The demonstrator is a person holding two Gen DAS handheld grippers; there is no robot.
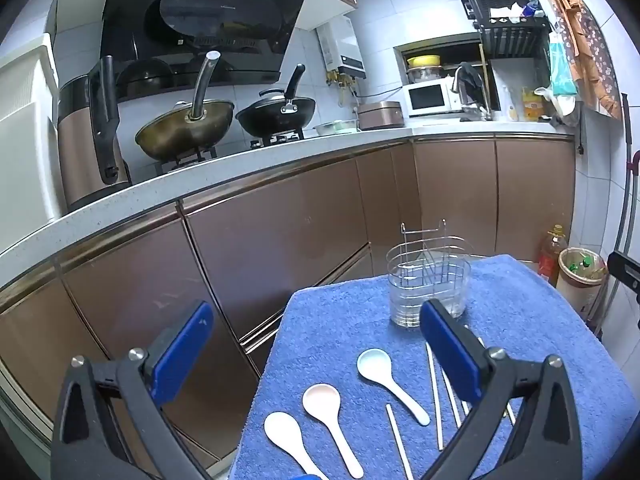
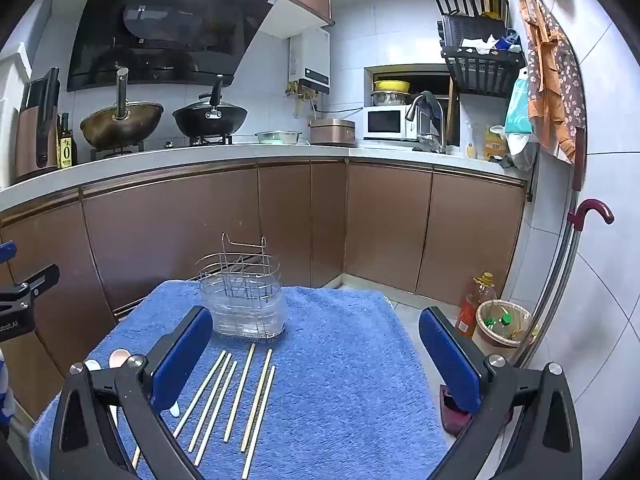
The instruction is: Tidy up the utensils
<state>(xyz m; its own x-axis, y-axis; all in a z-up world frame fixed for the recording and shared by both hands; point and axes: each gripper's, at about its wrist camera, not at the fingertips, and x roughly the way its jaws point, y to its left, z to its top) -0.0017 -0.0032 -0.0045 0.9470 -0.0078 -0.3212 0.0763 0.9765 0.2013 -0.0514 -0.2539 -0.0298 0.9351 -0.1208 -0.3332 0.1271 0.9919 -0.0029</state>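
Observation:
A table draped in a blue towel [image 1: 520,320] carries three plastic spoons: a pale blue one [image 1: 384,372], a pink one [image 1: 324,404] and a white one [image 1: 284,436]. Several wooden chopsticks [image 2: 236,396] lie side by side in front of an empty wire utensil holder in a clear cup [image 2: 244,300], which also shows in the left wrist view [image 1: 428,280]. My left gripper [image 1: 318,354] hovers open above the spoons, nothing between its blue pads. My right gripper [image 2: 316,356] hovers open over the chopsticks and towel [image 2: 340,360]. Its left finger hides most of the spoons [image 2: 118,358].
Brown cabinets and a white counter [image 2: 240,156] with two woks run behind the table. On the floor to the right stand a waste bin [image 2: 504,324], an oil bottle [image 2: 474,304] and a red dustpan [image 2: 454,412]. An umbrella handle [image 2: 592,208] hangs at the wall.

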